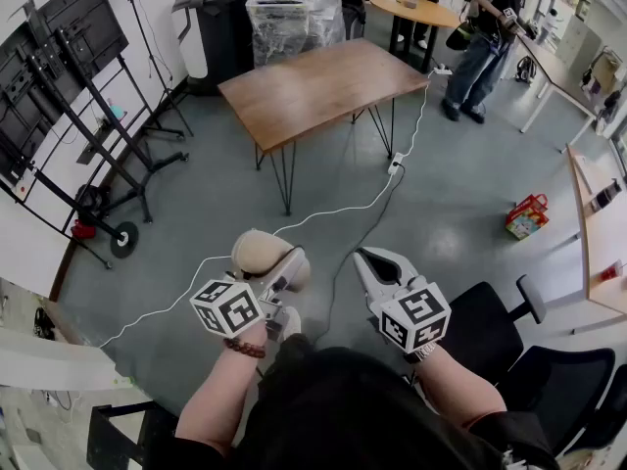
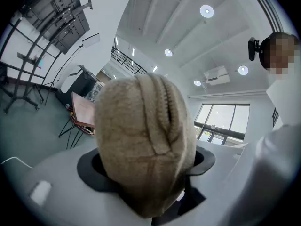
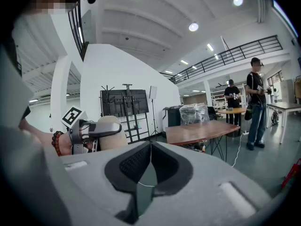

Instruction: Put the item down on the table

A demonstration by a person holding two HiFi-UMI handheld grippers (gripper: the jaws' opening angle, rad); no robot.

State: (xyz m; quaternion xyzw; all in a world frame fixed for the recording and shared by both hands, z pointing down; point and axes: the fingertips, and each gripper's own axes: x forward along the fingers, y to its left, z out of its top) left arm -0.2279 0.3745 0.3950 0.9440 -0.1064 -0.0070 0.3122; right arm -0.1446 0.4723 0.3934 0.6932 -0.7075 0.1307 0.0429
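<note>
A rounded beige plush item (image 1: 261, 253) sits between the jaws of my left gripper (image 1: 276, 265), which is shut on it and holds it over the grey floor. In the left gripper view the plush item (image 2: 146, 140) fills the middle, wedged between the jaws. My right gripper (image 1: 375, 263) is shut with nothing in it, its jaws pressed together in the right gripper view, where the left gripper (image 3: 89, 131) and plush item (image 3: 109, 134) show at the left. The brown wooden table (image 1: 323, 86) stands ahead, some way off.
A white cable (image 1: 323, 215) runs across the floor below the grippers. Black office chairs (image 1: 509, 341) stand at the right. A monitor stand (image 1: 88, 116) is at the left. A person (image 1: 490, 37) stands beyond the table, by a plastic-wrapped object (image 1: 294, 13).
</note>
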